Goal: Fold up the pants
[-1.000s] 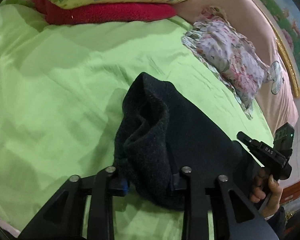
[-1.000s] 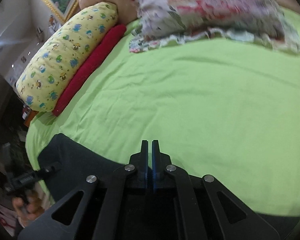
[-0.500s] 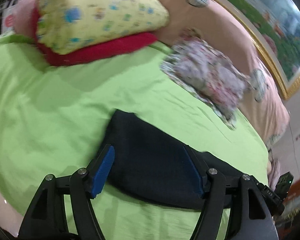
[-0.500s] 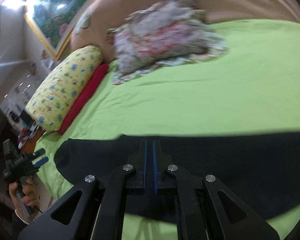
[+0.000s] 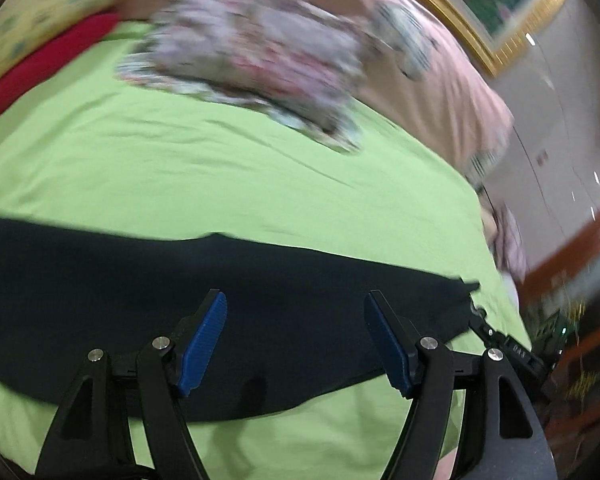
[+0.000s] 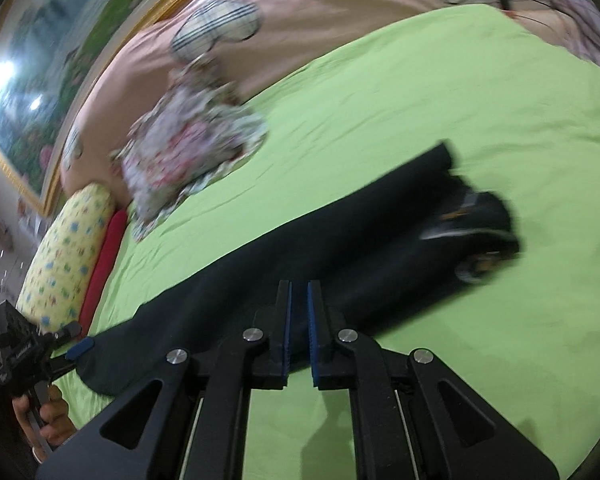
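Observation:
The black pants (image 5: 148,288) lie stretched out flat in a long strip on the green bed sheet (image 5: 220,176). My left gripper (image 5: 296,312) is open and empty above the strip's near edge. In the right wrist view the pants (image 6: 340,236) run from lower left to the waist end at the right. My right gripper (image 6: 298,296) hovers over their near edge with the blue pads a narrow gap apart and nothing between them. The left gripper (image 6: 76,346) shows at the pants' left end.
A floral pillow (image 5: 256,52) and a pink headboard cushion (image 5: 432,64) lie at the far side. A yellow patterned bolster (image 6: 68,256) on a red roll (image 6: 104,256) lies at the left. The bed's edge drops off at the right (image 5: 512,320).
My left gripper let go of the bunched pants end and opened. The pants went from bunched to laid out flat. My right gripper's pads have parted slightly. Both cameras swung.

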A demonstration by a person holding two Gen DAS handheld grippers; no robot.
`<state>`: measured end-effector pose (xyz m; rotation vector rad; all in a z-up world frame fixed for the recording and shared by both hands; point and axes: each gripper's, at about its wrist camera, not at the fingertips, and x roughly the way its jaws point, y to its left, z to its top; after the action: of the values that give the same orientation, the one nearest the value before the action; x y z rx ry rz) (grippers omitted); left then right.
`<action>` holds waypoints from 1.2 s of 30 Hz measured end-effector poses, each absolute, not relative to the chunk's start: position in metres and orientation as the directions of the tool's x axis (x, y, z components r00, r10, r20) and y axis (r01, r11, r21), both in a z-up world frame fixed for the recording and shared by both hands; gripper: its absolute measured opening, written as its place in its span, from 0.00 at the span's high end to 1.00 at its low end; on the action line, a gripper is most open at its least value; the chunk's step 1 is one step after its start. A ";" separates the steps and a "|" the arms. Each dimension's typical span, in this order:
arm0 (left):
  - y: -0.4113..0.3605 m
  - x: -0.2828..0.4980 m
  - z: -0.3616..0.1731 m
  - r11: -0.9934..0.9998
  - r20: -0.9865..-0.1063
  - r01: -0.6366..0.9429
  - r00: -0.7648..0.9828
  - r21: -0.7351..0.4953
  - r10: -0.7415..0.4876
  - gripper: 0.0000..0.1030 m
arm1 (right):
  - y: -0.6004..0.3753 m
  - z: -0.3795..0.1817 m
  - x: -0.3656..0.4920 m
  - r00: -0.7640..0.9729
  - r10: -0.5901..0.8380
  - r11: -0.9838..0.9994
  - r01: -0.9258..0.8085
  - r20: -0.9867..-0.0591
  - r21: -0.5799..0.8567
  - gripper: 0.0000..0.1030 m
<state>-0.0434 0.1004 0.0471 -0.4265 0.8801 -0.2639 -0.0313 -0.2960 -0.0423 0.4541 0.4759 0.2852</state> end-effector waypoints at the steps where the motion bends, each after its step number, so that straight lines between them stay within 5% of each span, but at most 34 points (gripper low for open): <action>1: 0.083 -0.035 0.048 0.888 -0.692 0.085 0.596 -0.451 -0.408 0.30 | -0.303 -0.044 -0.033 0.856 0.361 0.855 -0.146 -0.370 0.497 0.92; 5: 0.024 -0.003 0.051 0.889 -0.716 0.199 0.533 -0.412 -0.451 0.29 | -0.320 -0.052 -0.040 0.864 0.340 0.837 -0.098 -0.372 0.538 0.85; 7: -0.007 0.010 0.052 0.884 -0.727 0.262 0.503 -0.388 -0.468 0.28 | -0.327 -0.055 -0.043 0.868 0.318 0.837 -0.067 -0.383 0.543 0.56; 8: -0.021 0.016 0.052 0.883 -0.731 0.283 0.495 -0.375 -0.469 0.28 | -0.331 -0.056 -0.046 0.874 0.308 0.834 -0.060 -0.374 0.548 0.53; 14: -0.108 0.052 0.044 0.848 -0.778 0.425 0.396 -0.315 -0.487 0.27 | -0.353 -0.060 -0.045 0.882 0.291 0.794 -0.007 -0.370 0.607 0.52; 32: -0.219 0.117 -0.002 0.727 -0.830 0.562 0.122 -0.394 -0.544 0.26 | -0.373 -0.081 -0.012 0.873 0.371 0.679 -0.021 -0.318 0.734 0.53; 36: -0.239 0.125 -0.013 0.711 -0.848 0.590 0.080 -0.383 -0.524 0.26 | -0.376 -0.084 -0.012 0.885 0.365 0.673 -0.038 -0.287 0.738 0.61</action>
<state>0.1254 -0.2392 -0.0133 0.0653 1.2360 -0.8338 -0.0120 -0.3762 -0.0844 0.8058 0.4376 0.2355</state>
